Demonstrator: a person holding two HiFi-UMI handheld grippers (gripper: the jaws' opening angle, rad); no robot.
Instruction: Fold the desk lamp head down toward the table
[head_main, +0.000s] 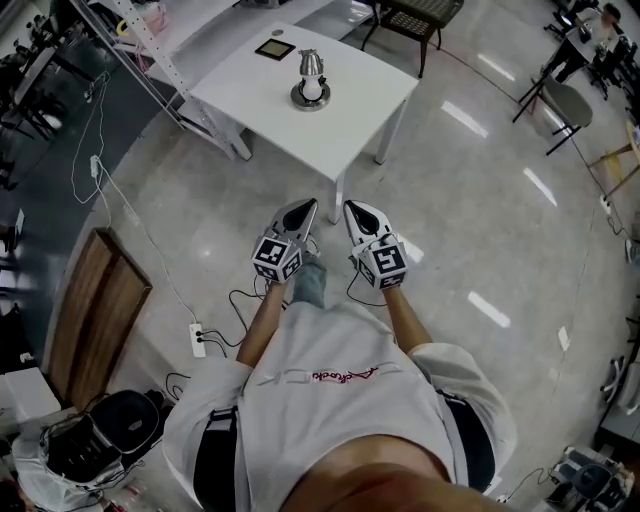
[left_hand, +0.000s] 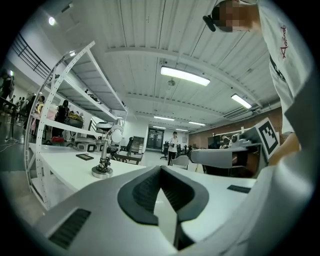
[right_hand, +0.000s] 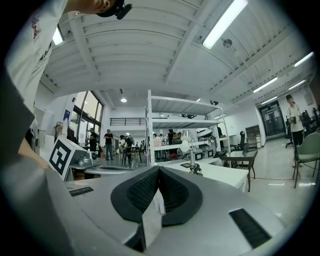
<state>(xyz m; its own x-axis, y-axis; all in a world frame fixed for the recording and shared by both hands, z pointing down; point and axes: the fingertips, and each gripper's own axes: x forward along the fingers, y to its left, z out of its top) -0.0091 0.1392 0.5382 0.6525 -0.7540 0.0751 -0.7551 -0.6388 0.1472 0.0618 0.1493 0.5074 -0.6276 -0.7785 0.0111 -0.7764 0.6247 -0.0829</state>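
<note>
A small silver desk lamp (head_main: 311, 78) stands upright on a round base on the white table (head_main: 340, 120). It shows small and far in the left gripper view as the lamp (left_hand: 106, 155), and in the right gripper view as the lamp (right_hand: 190, 156). My left gripper (head_main: 308, 207) and right gripper (head_main: 352, 208) are side by side over the floor, short of the table's near corner, both pointing level at it. Both are shut with nothing between the jaws.
A dark flat tablet (head_main: 275, 48) lies on the table behind the lamp. A metal shelf rack (head_main: 150, 40) stands left of the table, a chair (head_main: 415, 20) beyond it. A power strip (head_main: 198, 340) and cables lie on the floor at left.
</note>
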